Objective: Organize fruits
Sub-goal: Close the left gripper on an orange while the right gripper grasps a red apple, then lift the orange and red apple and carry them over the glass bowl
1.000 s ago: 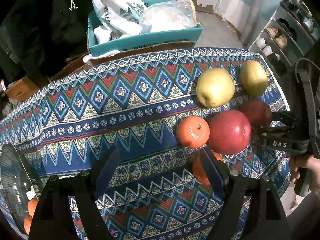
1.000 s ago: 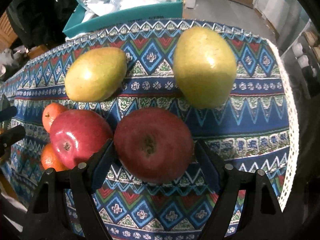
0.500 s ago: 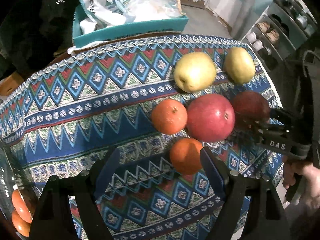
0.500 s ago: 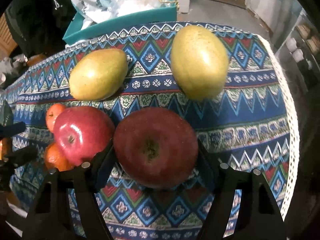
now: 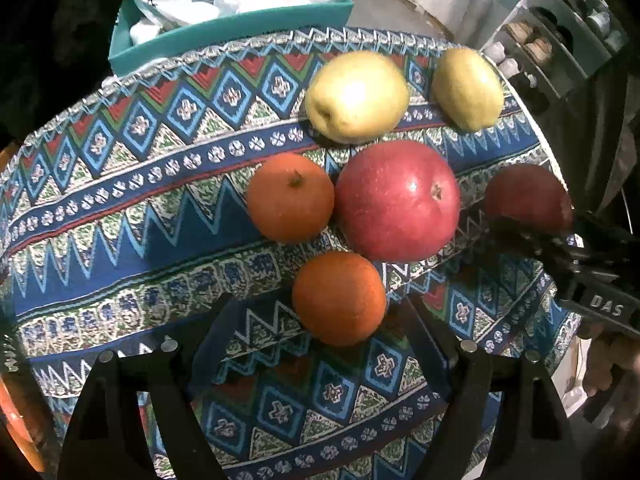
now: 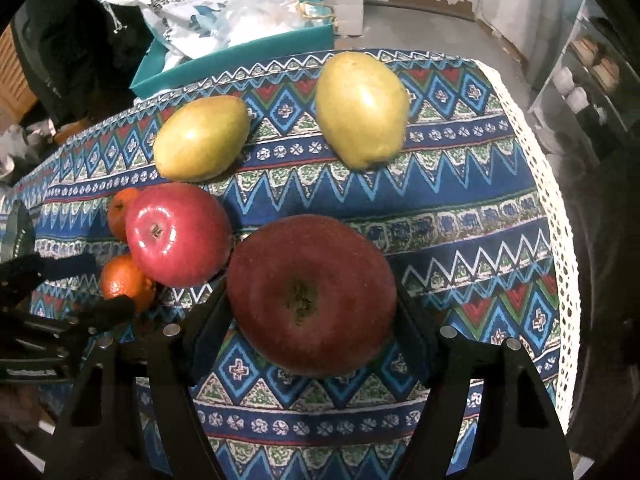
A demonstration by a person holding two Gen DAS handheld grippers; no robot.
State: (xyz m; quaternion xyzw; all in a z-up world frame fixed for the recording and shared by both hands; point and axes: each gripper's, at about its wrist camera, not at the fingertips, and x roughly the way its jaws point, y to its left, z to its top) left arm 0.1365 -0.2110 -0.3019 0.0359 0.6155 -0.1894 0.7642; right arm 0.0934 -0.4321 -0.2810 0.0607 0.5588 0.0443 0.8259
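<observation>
From the left wrist view, a patterned tablecloth (image 5: 120, 184) covered the table, a teal box (image 5: 224, 36) behind it. "DAS" was printed on the right gripper (image 5: 532, 236). The left gripper (image 5: 320, 344) stood apart around an orange (image 5: 339, 297).

From the right wrist view, a printed bag (image 6: 192, 8) filled the box; the right gripper clamped a dark red apple (image 6: 312, 294).

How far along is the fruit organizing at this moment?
Barely started. Done: an orange shape at the left wrist view's edge may be fruit already moved; unclear. In hand: the right gripper is clamped on the dark red apple; the left gripper is open around the near orange, not gripping. Left on the tablecloth: the bright red apple, the far orange and two pears.
</observation>
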